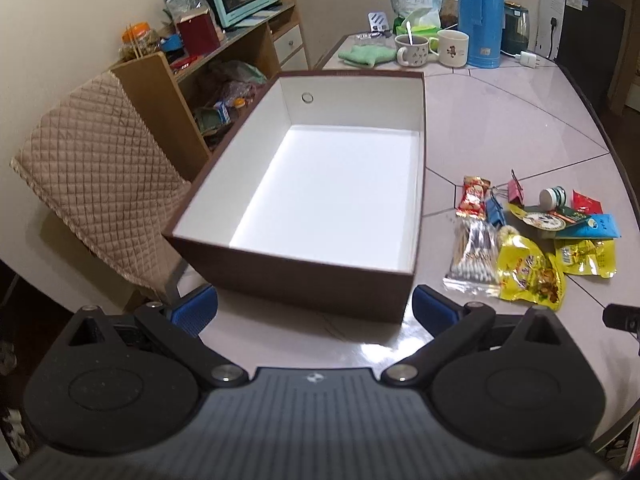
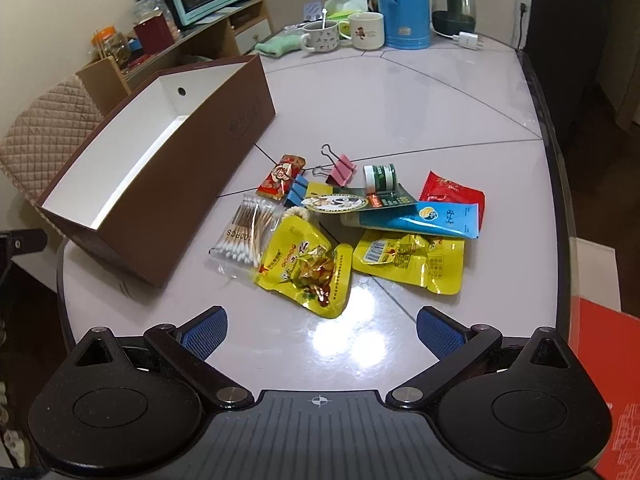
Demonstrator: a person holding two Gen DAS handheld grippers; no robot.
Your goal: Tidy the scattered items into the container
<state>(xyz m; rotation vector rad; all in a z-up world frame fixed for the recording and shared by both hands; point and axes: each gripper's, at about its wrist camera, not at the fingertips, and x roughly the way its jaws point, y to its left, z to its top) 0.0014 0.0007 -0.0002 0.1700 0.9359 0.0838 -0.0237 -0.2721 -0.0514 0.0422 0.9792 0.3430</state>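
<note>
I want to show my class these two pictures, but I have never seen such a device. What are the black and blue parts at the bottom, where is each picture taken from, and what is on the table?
There is no robot here: a person holds a two-finger gripper in each hand, each with a camera looking forward along its fingers. The black arms with blue pads are those fingers. One picture is from the left gripper, facing an empty brown box with a white inside. The other is from the right gripper, facing a pile on the table: yellow snack packets, a bag of cotton swabs, a blue tube, a pink binder clip, a small jar and other small packets. Both grippers are open and hold nothing.
</note>
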